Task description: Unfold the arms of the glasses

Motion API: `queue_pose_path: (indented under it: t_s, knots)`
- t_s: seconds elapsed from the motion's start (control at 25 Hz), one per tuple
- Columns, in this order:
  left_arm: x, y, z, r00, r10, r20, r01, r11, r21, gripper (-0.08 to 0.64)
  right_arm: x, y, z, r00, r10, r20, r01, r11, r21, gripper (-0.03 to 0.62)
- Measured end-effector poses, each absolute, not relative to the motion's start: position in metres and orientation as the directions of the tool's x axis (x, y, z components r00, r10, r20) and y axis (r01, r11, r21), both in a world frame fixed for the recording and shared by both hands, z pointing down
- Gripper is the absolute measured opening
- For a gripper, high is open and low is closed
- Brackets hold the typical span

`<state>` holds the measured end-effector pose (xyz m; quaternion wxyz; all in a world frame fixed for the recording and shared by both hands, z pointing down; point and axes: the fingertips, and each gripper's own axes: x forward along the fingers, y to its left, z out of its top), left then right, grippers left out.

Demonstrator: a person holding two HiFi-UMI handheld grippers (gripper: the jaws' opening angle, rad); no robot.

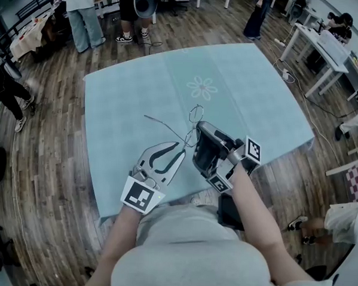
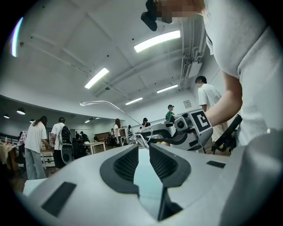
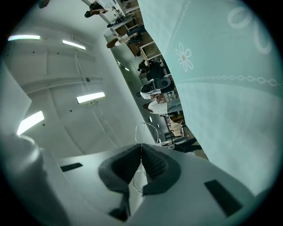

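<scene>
Teal cloth over the whole bench (image 1: 134, 89), with a little white flower print (image 1: 202, 88) near the middle. The glasses (image 2: 140, 138) are the thin wire kind, and they're up in the air over the near part of the bench, not resting on it. The right gripper (image 1: 197, 129) has its fingers pinched tight on the frame, and one lens ring pokes out past the tips in the right gripper view. One arm of the glasses sticks out long toward the left in the head view. The left gripper (image 1: 177, 146) sits right by the glasses, fingers a bit apart and clamping nothing, wire just past the tips. A few people (image 1: 84, 15) stand on the wood floor (image 1: 45, 180) at the far end.
</scene>
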<state>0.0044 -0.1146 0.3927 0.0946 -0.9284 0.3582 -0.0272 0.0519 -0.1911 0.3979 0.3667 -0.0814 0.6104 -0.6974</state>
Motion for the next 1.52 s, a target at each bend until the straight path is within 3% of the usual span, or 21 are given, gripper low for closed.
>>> queue_pose_path:
  t_s: [0.84,1.52]
  knots:
    - [-0.015,-0.124,0.385,0.696,-0.717,-0.040,-0.713,-0.684,-0.153,0.026,0.054,-0.191,0.400,-0.748,-0.583,-0.317,0.397,-0.011,-0.918,0.011]
    - [-0.046,-0.132,0.381,0.693,-0.718,-0.072,-0.721,-0.685,-0.104,0.021,0.047,-0.184,0.399,-0.808,-0.499,-0.314,0.359,0.005,-0.933,0.011]
